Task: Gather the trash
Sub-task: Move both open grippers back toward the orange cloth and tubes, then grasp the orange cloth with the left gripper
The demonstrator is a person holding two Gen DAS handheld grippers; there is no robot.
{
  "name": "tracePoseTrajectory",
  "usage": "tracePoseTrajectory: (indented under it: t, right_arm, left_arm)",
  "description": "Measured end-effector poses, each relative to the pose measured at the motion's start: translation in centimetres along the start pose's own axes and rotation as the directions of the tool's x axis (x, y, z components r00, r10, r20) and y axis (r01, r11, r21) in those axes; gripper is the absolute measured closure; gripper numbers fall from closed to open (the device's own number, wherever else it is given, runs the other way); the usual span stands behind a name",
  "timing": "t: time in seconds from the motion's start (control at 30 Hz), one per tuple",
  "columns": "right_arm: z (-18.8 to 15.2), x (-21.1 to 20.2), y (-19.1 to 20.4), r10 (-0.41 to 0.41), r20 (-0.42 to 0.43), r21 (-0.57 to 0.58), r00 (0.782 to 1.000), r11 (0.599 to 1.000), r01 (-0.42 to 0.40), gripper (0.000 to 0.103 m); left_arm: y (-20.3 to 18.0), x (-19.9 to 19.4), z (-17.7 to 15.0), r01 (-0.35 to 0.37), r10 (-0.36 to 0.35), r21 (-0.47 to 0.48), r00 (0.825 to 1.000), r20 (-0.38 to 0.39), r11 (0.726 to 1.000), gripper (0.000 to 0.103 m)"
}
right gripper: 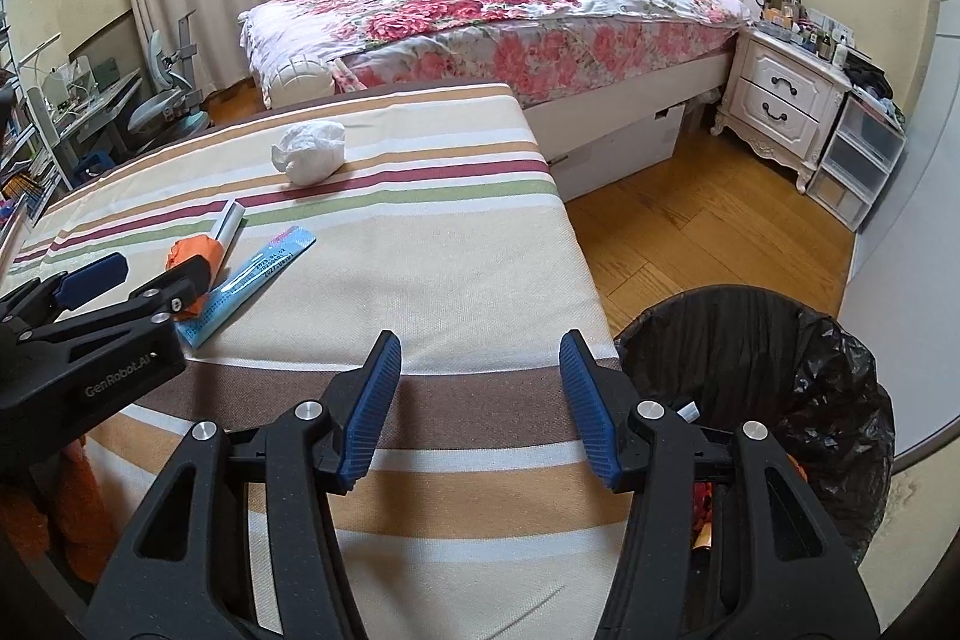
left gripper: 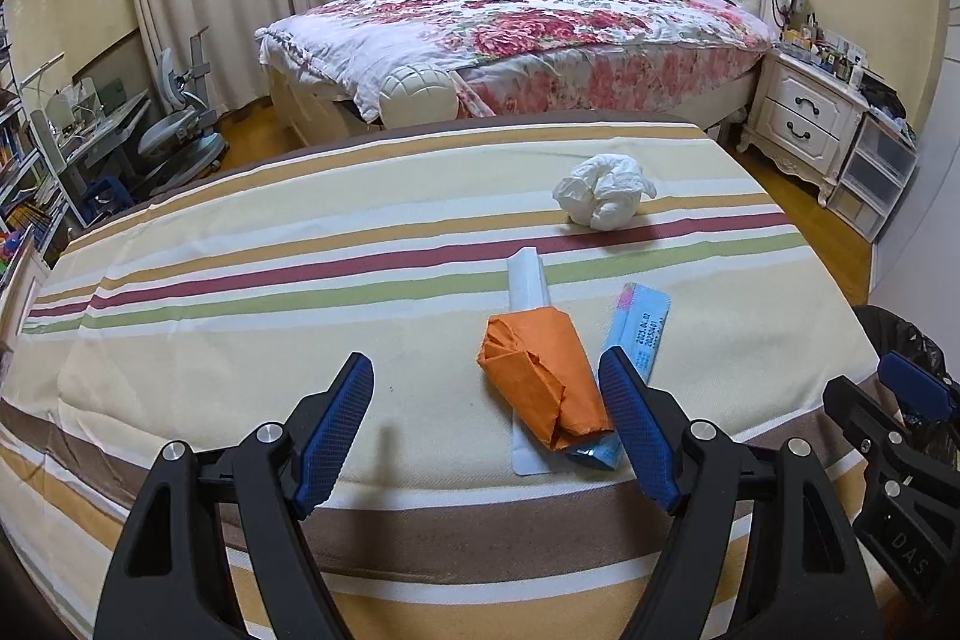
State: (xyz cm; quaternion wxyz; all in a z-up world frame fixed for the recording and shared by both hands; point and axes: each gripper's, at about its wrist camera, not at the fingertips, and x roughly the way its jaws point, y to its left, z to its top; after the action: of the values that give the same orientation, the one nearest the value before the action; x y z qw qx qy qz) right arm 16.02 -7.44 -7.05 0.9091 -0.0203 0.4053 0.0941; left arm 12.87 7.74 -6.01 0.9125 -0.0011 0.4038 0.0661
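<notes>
Left wrist view — striped tablecloth, floral bed behind — wood floor.

Worktop covered in matt woven striped cloth. Crumpled white tissue, soft paper. Orange wrapper, creased matt paper. Blue sachet, glossy. Bin liner, shiny black plastic. Floor, polished wood.

Orange wad, white tissue, blue packet, striped cloth.
</notes>
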Motion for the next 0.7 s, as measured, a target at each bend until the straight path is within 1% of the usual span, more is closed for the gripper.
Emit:
tracePoseTrajectory:
  t: [0.1, 0.17, 0.2, 0.27, 0.3, 0.37, 0.4, 0.43, 0.7]
  right_arm:
    - [0.0, 0.1, 0.1, -0.002, 0.000, -0.001, 1.000, 1.000, 0.002, 0.049]
    - [0.0, 0.1, 0.1, -0.001, -0.002, -0.002, 1.000, 1.000, 0.001, 0.049]
    - [0.0, 0.0, 0.0, -0.001, -0.001, -0.003, 1.000, 1.000, 0.001, 0.049]
    - [-0.1, -0.1, 0.1, -0.004, 0.001, -0.007, 1.000, 1.000, 0.004, 0.049]
    - [-0.1, -0.1, 0.2, -0.005, 0.002, -0.008, 1.000, 1.000, 0.005, 0.049]
    - [-0.2, -0.2, 0.2, -0.007, 0.003, -0.008, 1.000, 1.000, 0.007, 0.049]
    - [-0.2, -0.3, 0.2, -0.007, 0.003, -0.008, 1.000, 1.000, 0.007, 0.049]
    - [-0.2, -0.2, 0.2, -0.006, 0.003, -0.008, 1.000, 1.000, 0.006, 0.049]
    - [-0.3, -0.5, 1.0, -0.003, 0.004, -0.022, 1.000, 1.000, 0.003, 0.049]
  left_arm:
    - [0.5, -0.1, -0.2, -0.003, 0.003, 0.004, 1.000, 0.000, 1.000, 0.036]
    - [0.6, 0.0, -0.3, 0.003, -0.003, 0.010, 1.000, -0.006, 1.000, 0.046]
    - [0.6, 0.0, -0.2, 0.008, -0.008, 0.012, 1.000, -0.008, 1.000, 0.048]
    - [0.5, -0.1, -0.2, 0.017, -0.016, 0.019, 1.000, -0.007, 1.000, 0.058]
    - [0.4, -0.2, -0.3, 0.020, -0.020, 0.024, 1.000, -0.004, 1.000, 0.060]
    - [0.2, -0.3, -0.4, 0.027, -0.027, 0.037, 1.000, -0.002, 0.999, 0.070]
    - [0.2, -0.2, -0.4, 0.029, -0.029, 0.041, 1.000, -0.002, 0.999, 0.072]
    - [0.2, -0.3, -0.6, 0.031, -0.031, 0.045, 1.000, -0.002, 0.998, 0.077]
    - [2.0, -1.1, -0.8, 0.024, -0.024, 0.021, 1.000, 0.015, 0.999, 0.078]
